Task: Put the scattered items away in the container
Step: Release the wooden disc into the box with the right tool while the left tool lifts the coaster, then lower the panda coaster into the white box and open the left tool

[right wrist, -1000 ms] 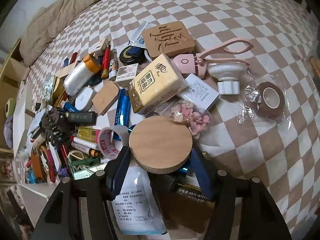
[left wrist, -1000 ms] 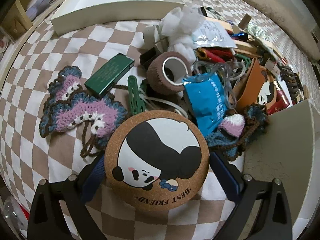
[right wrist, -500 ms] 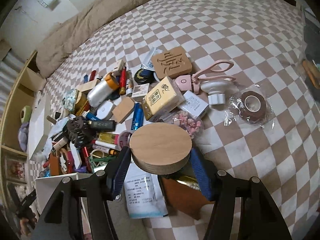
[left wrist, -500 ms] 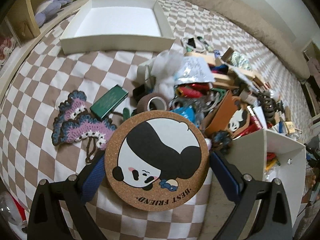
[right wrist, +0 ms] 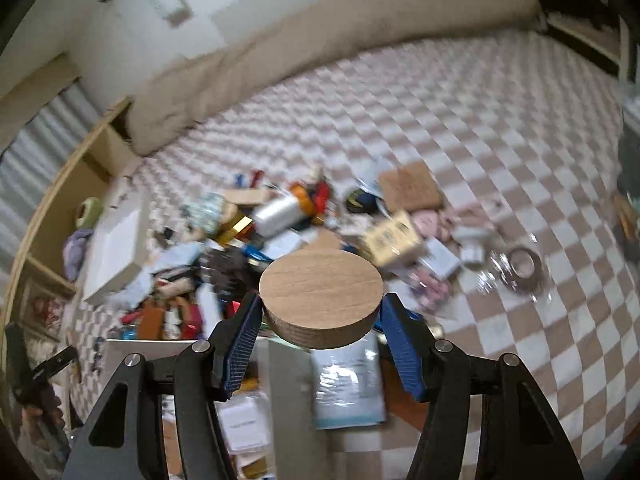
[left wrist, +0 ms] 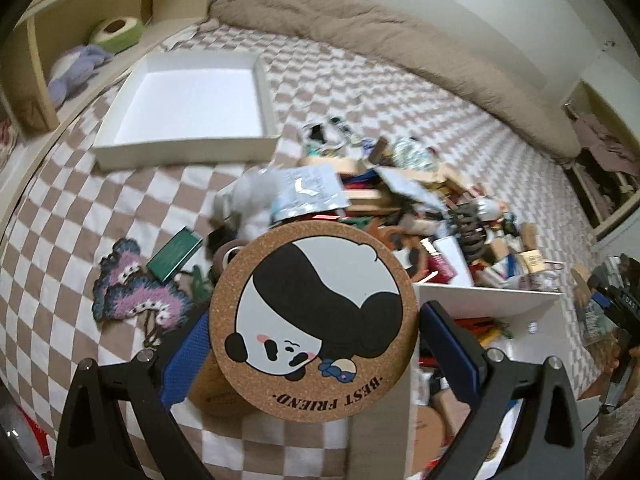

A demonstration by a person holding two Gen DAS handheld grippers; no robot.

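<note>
Checkered bedding carries the clutter. Left claw (left wrist: 314, 344) clamps the panda coaster (left wrist: 314, 320), right claw (right wrist: 320, 320) the wooden disc (right wrist: 320, 294), both above the white box (left wrist: 488, 300); edge-only grips could slip.

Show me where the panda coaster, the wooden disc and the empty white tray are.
panda coaster (left wrist: 316, 316): left wrist view, on the panda print.
wooden disc (right wrist: 320, 284): right wrist view, on its flat top face.
white tray (left wrist: 188, 148): left wrist view, on its near wall.
</note>
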